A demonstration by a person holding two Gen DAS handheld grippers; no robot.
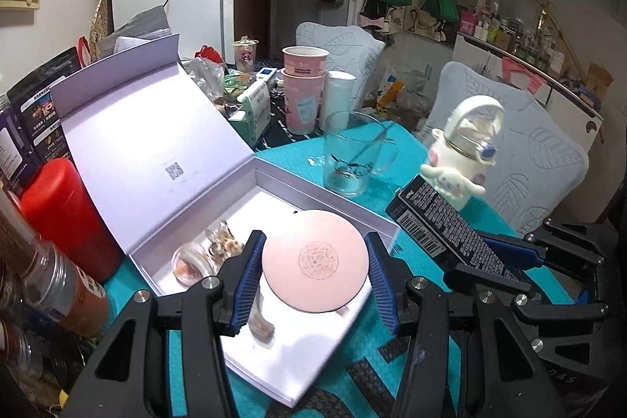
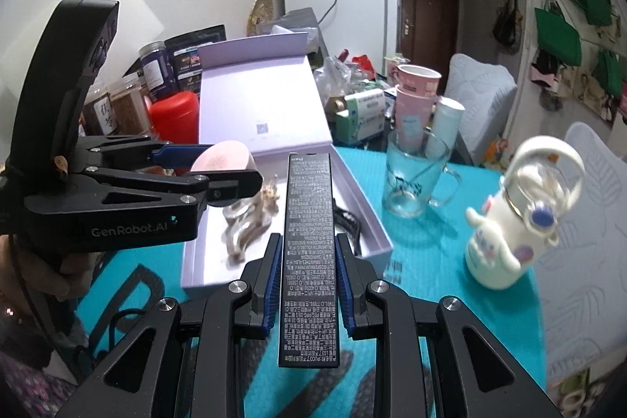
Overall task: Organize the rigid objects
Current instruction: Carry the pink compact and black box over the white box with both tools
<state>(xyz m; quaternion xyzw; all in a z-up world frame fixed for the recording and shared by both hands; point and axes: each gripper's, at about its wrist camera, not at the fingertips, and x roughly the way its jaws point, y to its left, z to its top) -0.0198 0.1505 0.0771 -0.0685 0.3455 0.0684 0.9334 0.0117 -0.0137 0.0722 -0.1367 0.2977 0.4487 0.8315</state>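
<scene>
My left gripper point(image 1: 313, 257) is shut on a round pink compact point(image 1: 315, 263) and holds it above the open white gift box point(image 1: 274, 351). The compact also shows in the right wrist view point(image 2: 221, 157), between the left gripper's fingers point(image 2: 180, 151). In the box lie glass trinkets point(image 1: 207, 253) and a black cable point(image 2: 350, 222). My right gripper point(image 2: 309, 273) is shut on a long black printed box point(image 2: 309, 253), held over the box's near right edge; it also shows in the left wrist view point(image 1: 450, 226).
A glass mug point(image 1: 348, 155) and a white cartoon bottle point(image 1: 466, 151) stand on the teal mat point(image 1: 395, 140). A red canister point(image 1: 66, 218), spice jars point(image 1: 51, 281), pink paper cups point(image 1: 303, 85) and clutter crowd the left and back. Chairs point(image 1: 521, 143) stand to the right.
</scene>
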